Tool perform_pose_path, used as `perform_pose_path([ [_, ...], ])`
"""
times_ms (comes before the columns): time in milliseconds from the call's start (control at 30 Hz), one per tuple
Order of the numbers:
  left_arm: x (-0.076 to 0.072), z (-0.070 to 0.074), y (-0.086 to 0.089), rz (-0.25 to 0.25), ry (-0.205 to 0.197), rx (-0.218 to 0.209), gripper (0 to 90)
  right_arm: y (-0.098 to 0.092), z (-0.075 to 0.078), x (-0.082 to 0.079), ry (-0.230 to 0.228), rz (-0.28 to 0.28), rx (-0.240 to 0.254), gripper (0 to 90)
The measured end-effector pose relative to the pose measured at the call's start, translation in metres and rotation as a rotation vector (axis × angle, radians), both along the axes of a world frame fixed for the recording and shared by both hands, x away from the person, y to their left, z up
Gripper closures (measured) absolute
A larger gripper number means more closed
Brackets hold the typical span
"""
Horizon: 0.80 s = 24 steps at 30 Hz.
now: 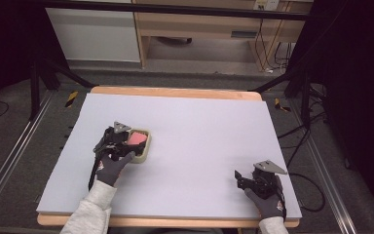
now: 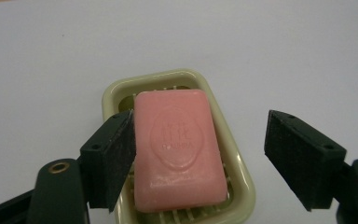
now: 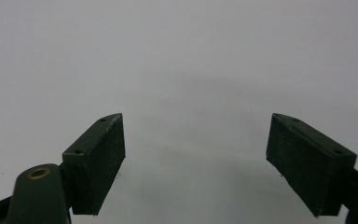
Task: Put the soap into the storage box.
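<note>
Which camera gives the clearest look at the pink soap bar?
The left gripper view: the soap bar appears close up, its embossed stamp visible, lying in the pale green dish. The left gripper is open around it. In the high view the soap is a small pink patch; the right gripper view looks at bare table.
</note>
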<state>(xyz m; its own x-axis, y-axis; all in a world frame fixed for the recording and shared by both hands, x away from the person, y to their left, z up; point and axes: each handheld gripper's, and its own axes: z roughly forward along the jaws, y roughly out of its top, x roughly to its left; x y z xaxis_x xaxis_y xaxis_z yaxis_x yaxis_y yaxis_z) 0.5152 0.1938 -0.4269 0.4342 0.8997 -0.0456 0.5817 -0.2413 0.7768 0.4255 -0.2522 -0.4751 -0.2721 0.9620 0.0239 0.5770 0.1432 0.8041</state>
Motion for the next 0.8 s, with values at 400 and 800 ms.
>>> perform_pose_path([
  [400, -0.024, 0.004, 0.014, 0.001, -0.067, -0.024, 21.5, -0.001, 0.0, 0.0, -0.002, -0.01, -0.002, 19.2],
  [800, -0.055, -0.006, 0.034, -0.002, -0.103, -0.028, 19.2, -0.001, 0.0, -0.001, -0.001, -0.009, -0.007, 18.8],
])
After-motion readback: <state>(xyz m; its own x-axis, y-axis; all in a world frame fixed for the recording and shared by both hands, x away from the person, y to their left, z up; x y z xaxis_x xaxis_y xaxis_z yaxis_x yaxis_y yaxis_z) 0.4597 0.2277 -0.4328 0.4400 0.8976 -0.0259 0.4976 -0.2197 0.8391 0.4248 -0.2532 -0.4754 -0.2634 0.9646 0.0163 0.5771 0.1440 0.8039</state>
